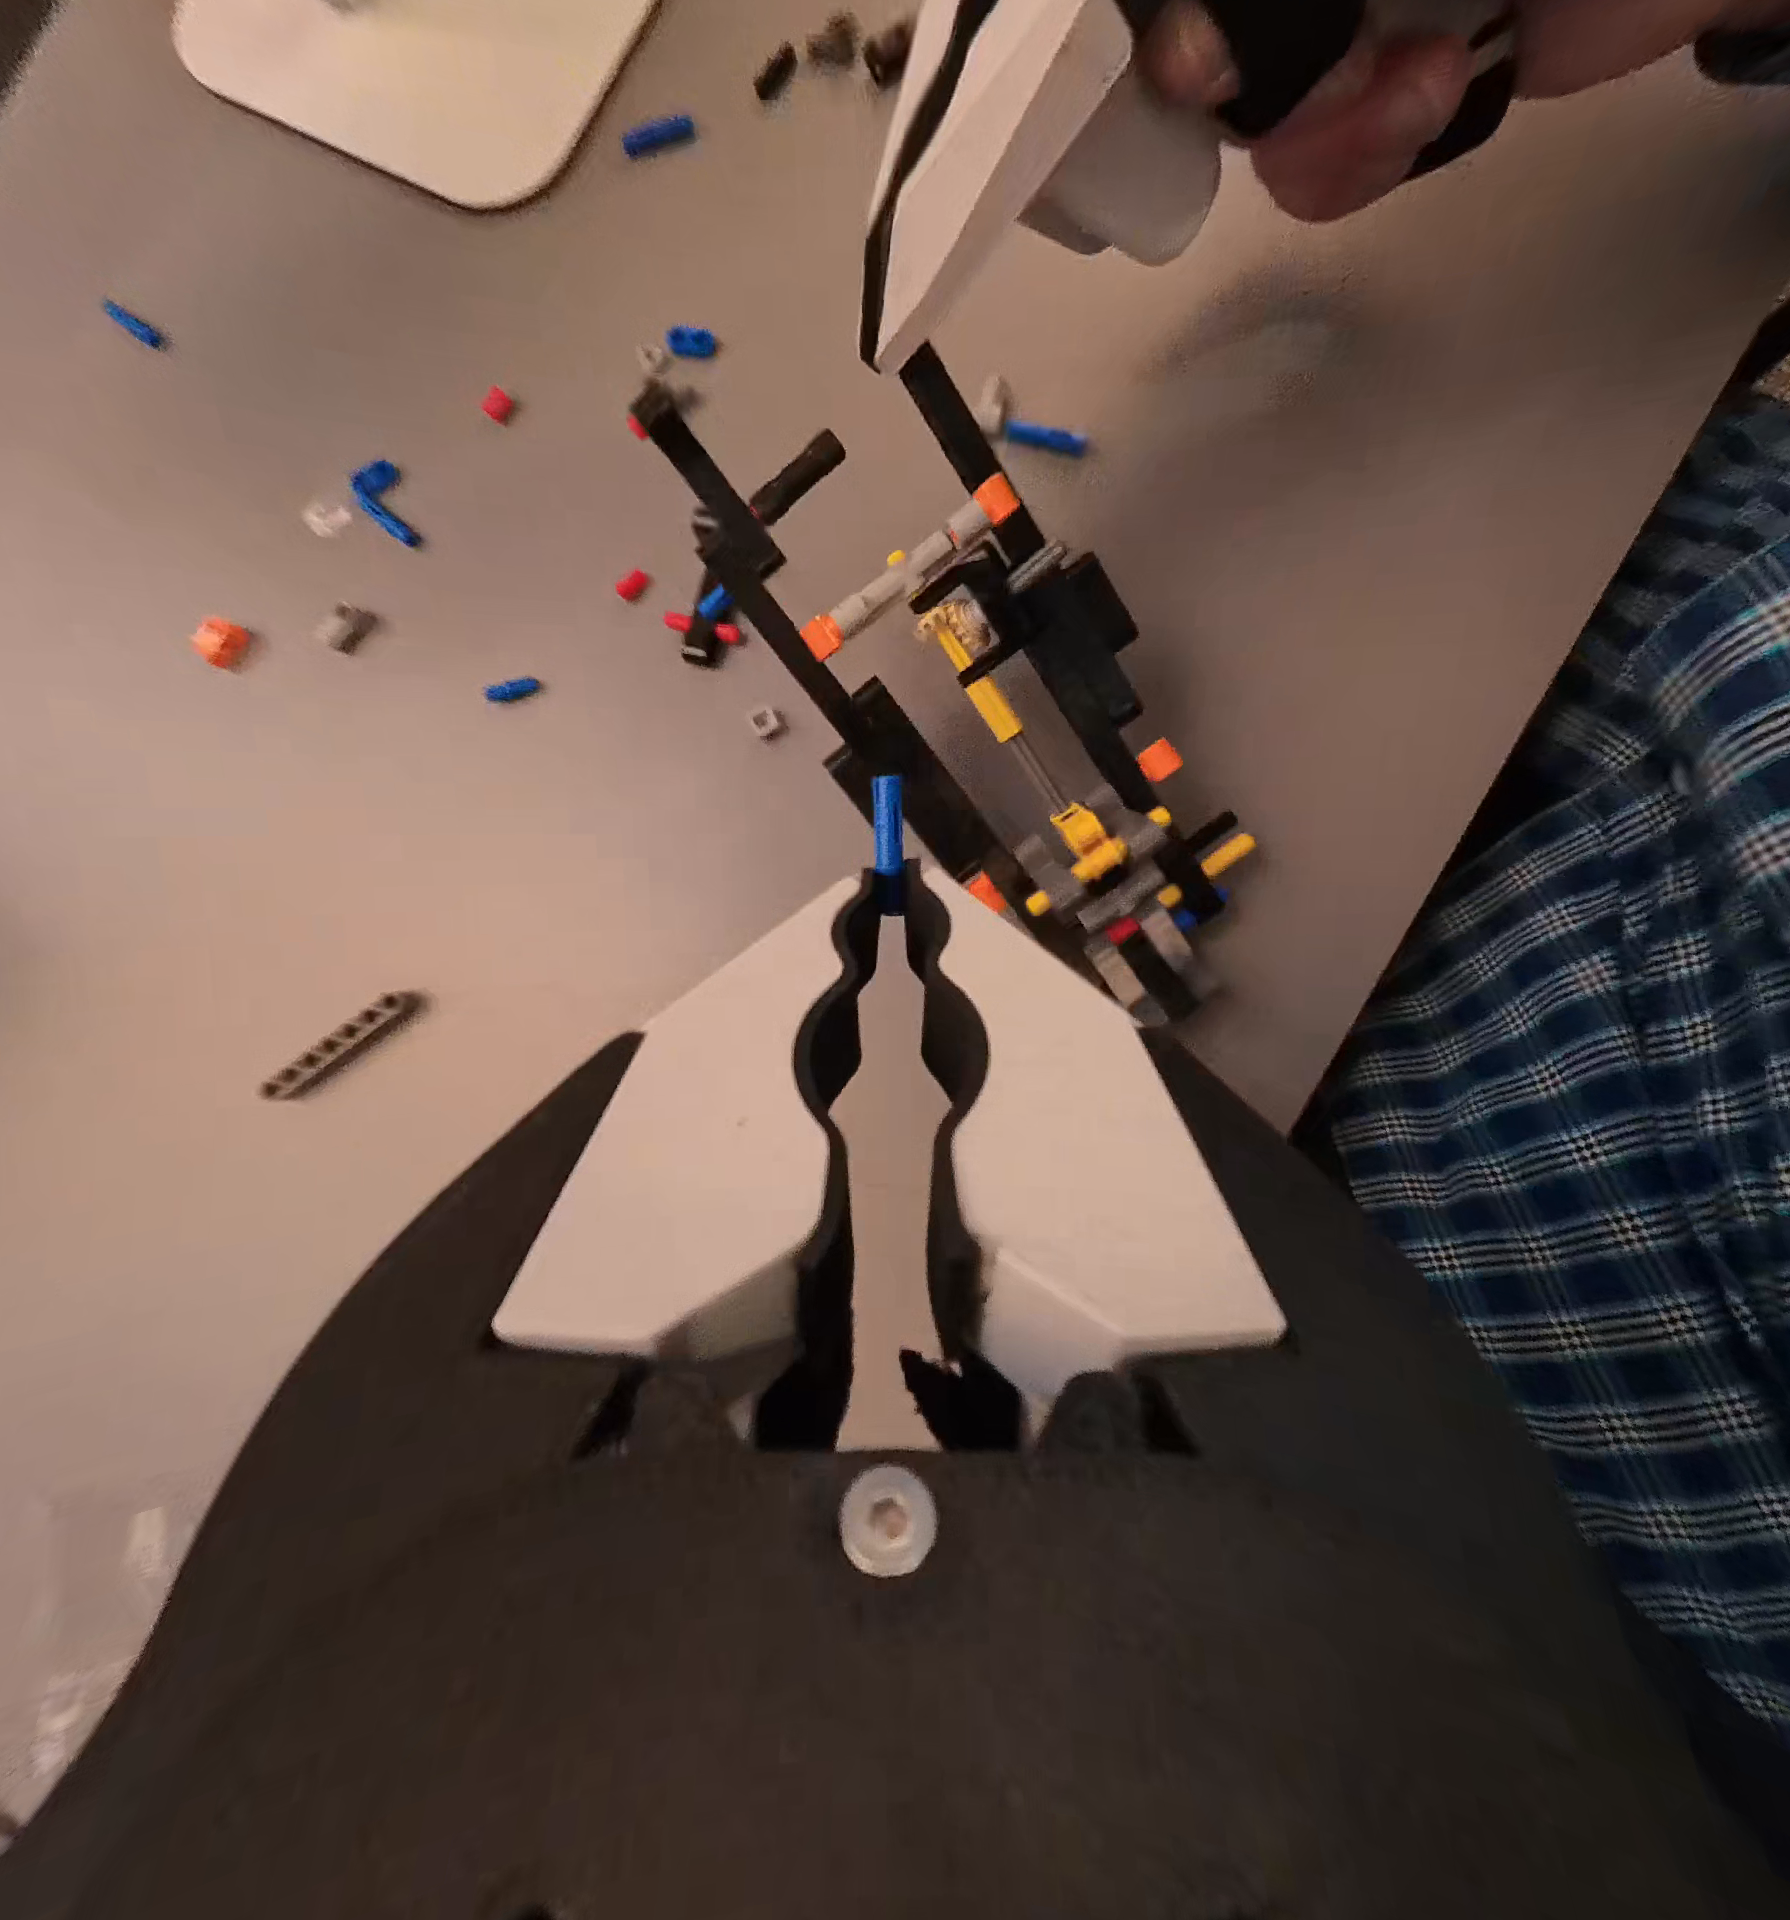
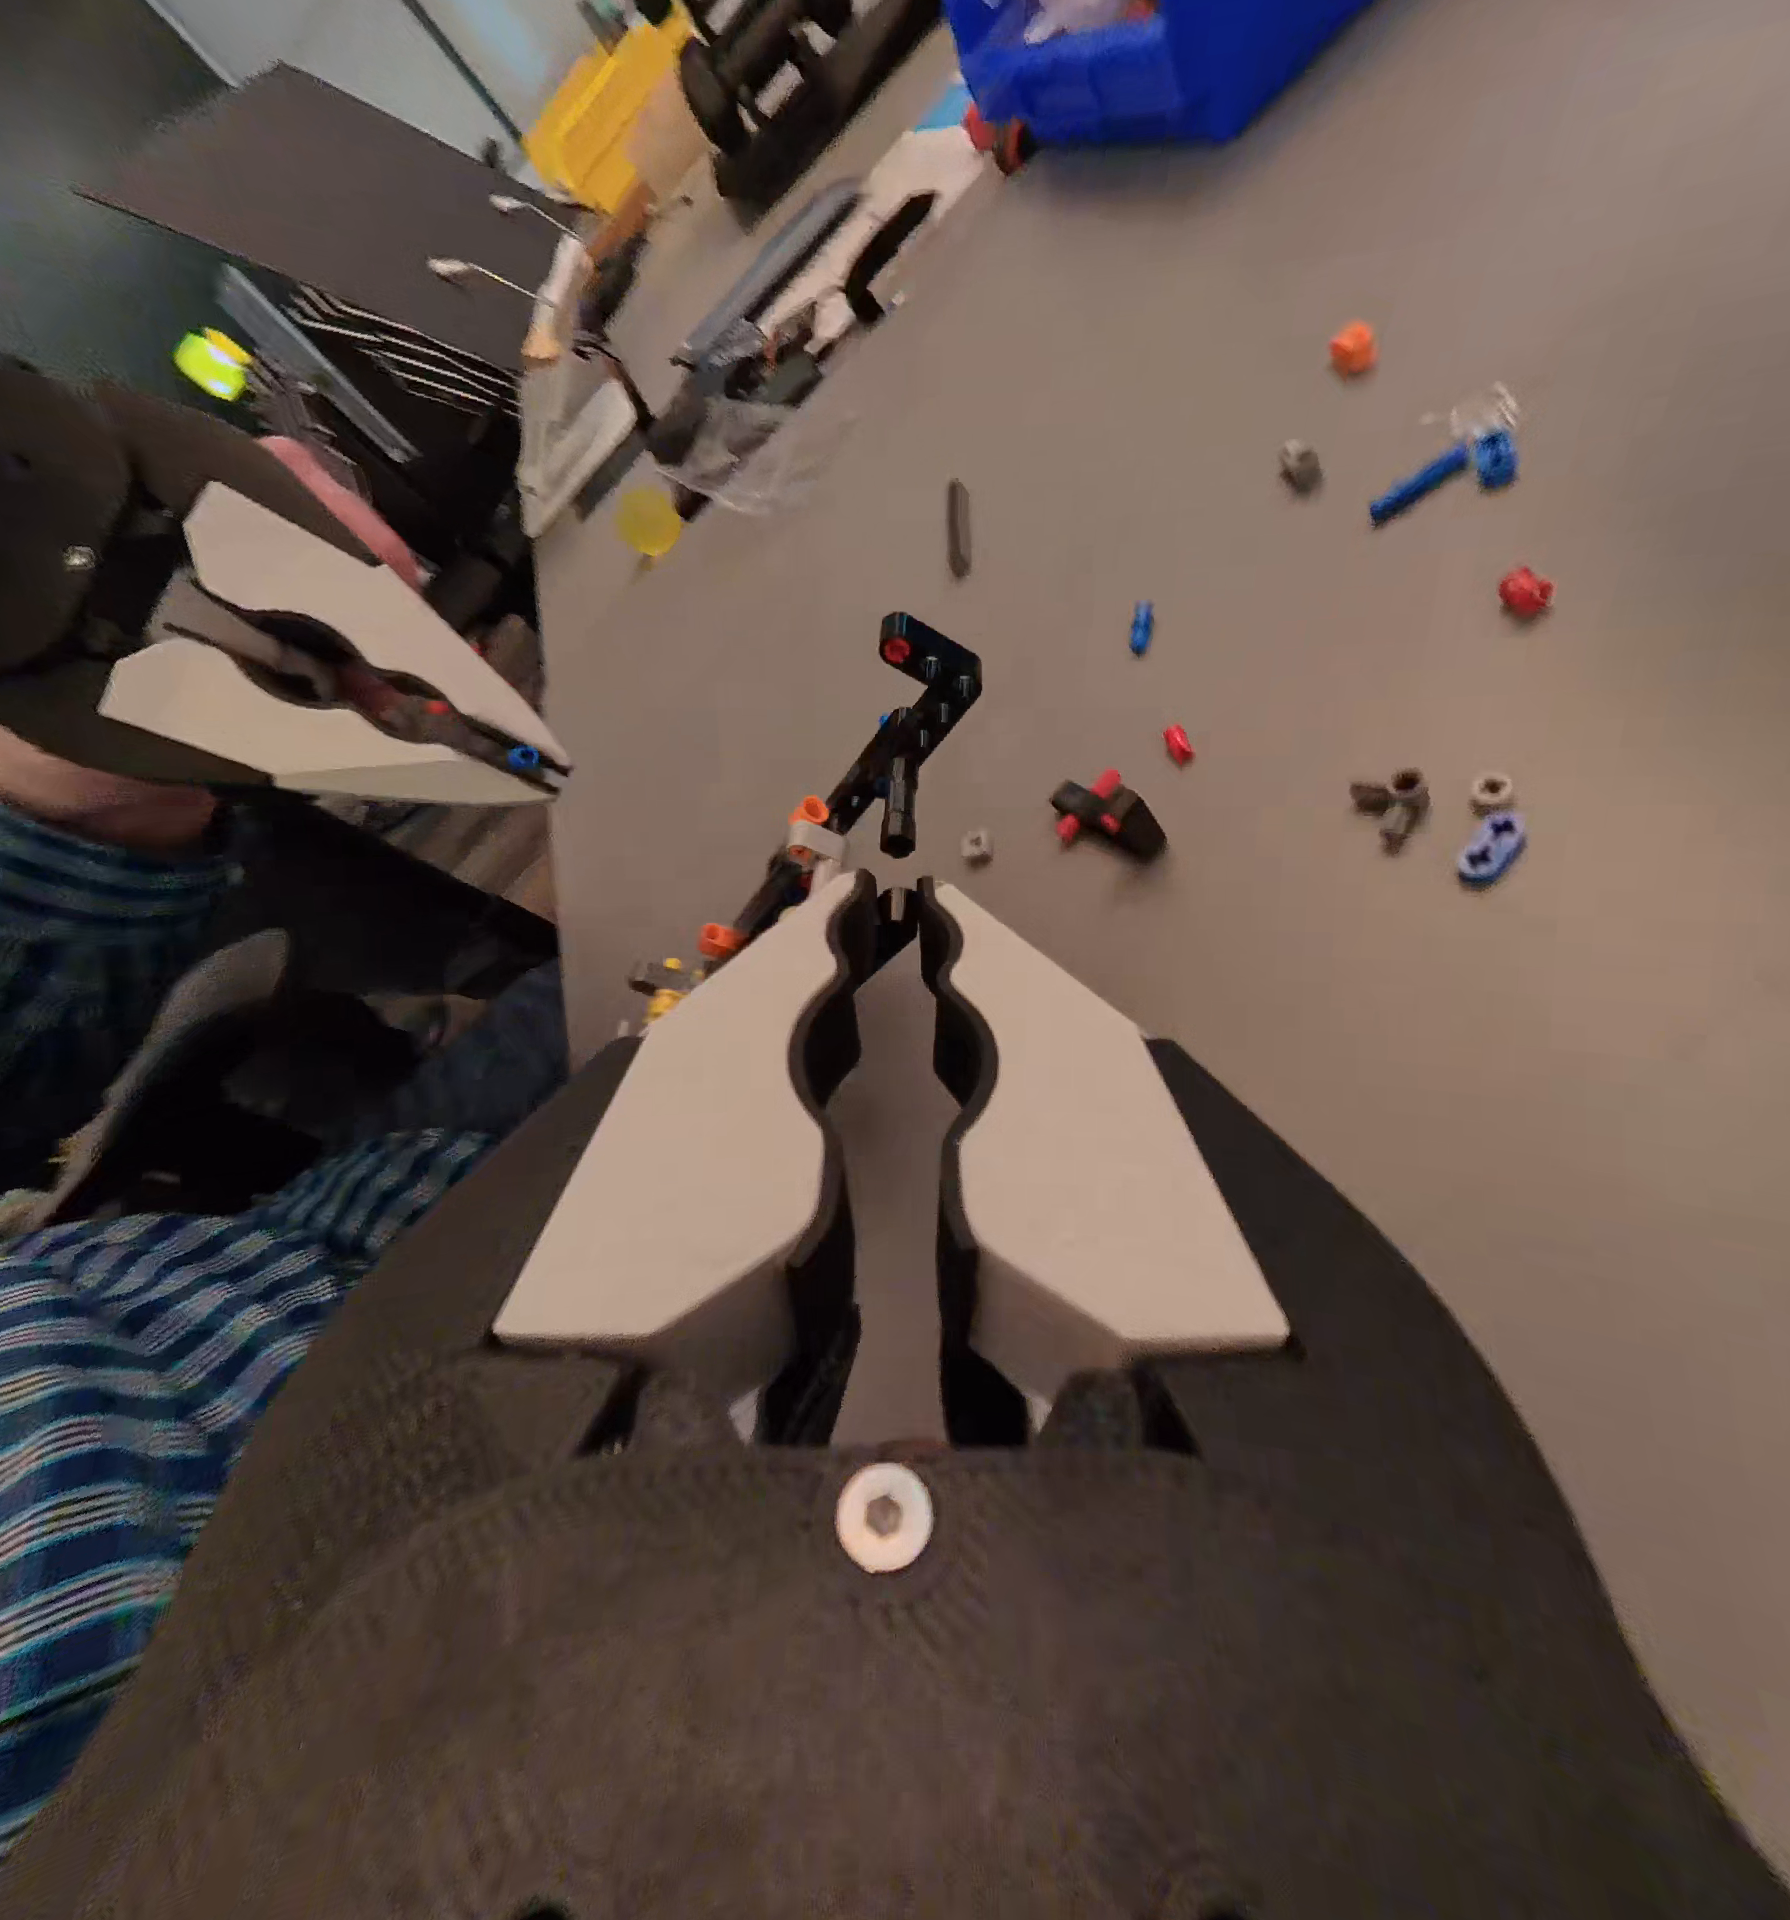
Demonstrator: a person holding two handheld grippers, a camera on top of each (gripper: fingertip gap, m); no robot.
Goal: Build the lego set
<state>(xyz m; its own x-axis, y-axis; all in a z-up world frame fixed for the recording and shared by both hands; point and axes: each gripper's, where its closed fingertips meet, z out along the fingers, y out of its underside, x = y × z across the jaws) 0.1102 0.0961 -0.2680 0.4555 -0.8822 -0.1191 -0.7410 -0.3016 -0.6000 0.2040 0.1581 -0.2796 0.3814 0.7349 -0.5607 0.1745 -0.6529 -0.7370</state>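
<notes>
We hold the left gripper [image 1: 891, 899] closed on a blue pin [image 1: 887, 836], clamped between its fingertips with most of the pin projecting forward. The pin's free end sits against a black beam of the partly built lego model [image 1: 1016, 727], which stands near the table edge closest to the person's plaid-clad lap [image 1: 1618, 1039].

We hold the right gripper [image 2: 896, 894] nearly closed on a long black beam [image 1: 958, 426] at the upper end of the model; in the left wrist view this gripper's fingertip meets the top of that beam. The model carries orange bushes, yellow connectors and a grey base section.

Loose parts lie scattered across the grey table [image 1: 247, 831] toward its middle: blue pins, red bushes [image 1: 497, 404], an orange bush [image 1: 219, 640] and a grey perforated beam [image 1: 342, 1043]. A white board [image 1: 413, 94] with rounded corners lies toward the far edge. In the right wrist view a blue bin [image 2: 1130, 73] stands at the far side of the table.
</notes>
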